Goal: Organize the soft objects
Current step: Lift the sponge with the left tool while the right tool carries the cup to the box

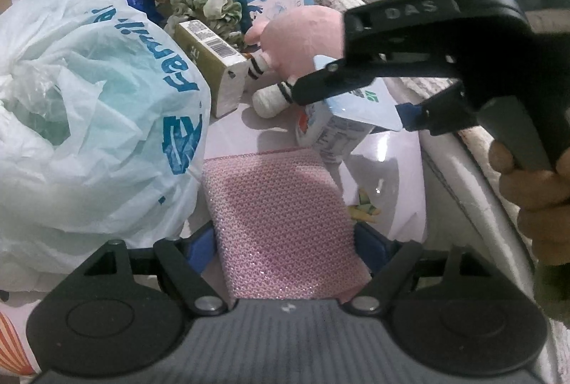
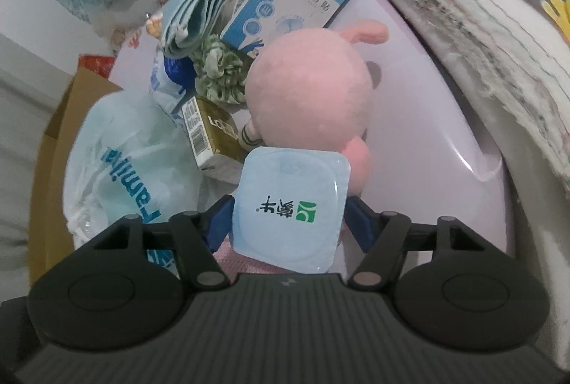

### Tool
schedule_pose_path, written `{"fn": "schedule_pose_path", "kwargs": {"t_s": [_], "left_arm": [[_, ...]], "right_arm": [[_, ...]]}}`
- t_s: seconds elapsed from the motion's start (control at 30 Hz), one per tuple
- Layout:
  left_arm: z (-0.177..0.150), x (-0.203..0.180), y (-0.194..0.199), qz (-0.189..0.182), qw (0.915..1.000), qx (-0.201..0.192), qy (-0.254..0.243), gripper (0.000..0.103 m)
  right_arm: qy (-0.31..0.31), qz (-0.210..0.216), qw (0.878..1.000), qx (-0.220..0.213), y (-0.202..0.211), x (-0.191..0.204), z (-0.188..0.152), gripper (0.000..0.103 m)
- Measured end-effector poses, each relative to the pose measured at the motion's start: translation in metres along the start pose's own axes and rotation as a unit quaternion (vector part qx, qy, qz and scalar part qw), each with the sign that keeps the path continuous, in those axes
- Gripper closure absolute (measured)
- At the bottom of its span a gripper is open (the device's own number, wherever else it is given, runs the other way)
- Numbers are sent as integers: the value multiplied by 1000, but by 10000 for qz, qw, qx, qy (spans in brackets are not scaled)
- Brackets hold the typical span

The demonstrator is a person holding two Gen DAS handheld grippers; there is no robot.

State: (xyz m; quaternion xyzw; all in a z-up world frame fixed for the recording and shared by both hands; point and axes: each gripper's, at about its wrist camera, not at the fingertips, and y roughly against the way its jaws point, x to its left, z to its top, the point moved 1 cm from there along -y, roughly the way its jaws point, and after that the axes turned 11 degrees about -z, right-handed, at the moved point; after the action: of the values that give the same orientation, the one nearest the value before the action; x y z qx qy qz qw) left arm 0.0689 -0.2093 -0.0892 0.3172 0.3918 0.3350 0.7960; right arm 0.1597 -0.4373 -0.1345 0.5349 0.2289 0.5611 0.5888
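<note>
we see a bare strip of the pale tabletop (image 2: 427, 120) on the right of the pink plush toy (image 2: 306, 98), open up to the raised rim. on the left the white plastic bag (image 1: 89, 120) blocks passage, and boxes, the green scrunchie (image 2: 217, 73) and the folded cloth (image 2: 199, 16) crowd the far end.

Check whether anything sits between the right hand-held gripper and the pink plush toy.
Yes. A tilted yogurt cup with a light blue lid sits between the fingers of the right hand-held gripper, directly in front of the pink plush toy.
</note>
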Motion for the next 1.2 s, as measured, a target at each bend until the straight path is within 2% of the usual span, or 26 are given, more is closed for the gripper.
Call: {"fn": "schedule_pose_path", "kwargs": {"t_s": [0.23, 0.5, 0.67, 0.83, 1.0, 1.2], "left_arm": [[-5, -8, 8, -147, 9998, -133, -100, 22], [2, -20, 25, -483, 9978, -393, -241, 22], [8, -23, 46, -666, 9952, -656, -296, 22], [14, -20, 85, -788, 9915, -985, -326, 22], [22, 1, 139, -651, 9862, -1500, -251, 22], [28, 50, 216, 183, 9766, -2142, -84, 22]], "right_arm": [[-470, 299, 9983, -168, 16, -28, -15, 40], [-817, 591, 9941, -407, 42, -46, -29, 41], [-909, 870, 9906, -540, 58, -43, -30, 41], [-764, 1150, 9879, -705, 80, -25, -26, 41], [-372, 1432, 9847, -915, 99, 18, -13, 41], [238, 1970, 9763, -869, 104, 97, 8, 41]]}}
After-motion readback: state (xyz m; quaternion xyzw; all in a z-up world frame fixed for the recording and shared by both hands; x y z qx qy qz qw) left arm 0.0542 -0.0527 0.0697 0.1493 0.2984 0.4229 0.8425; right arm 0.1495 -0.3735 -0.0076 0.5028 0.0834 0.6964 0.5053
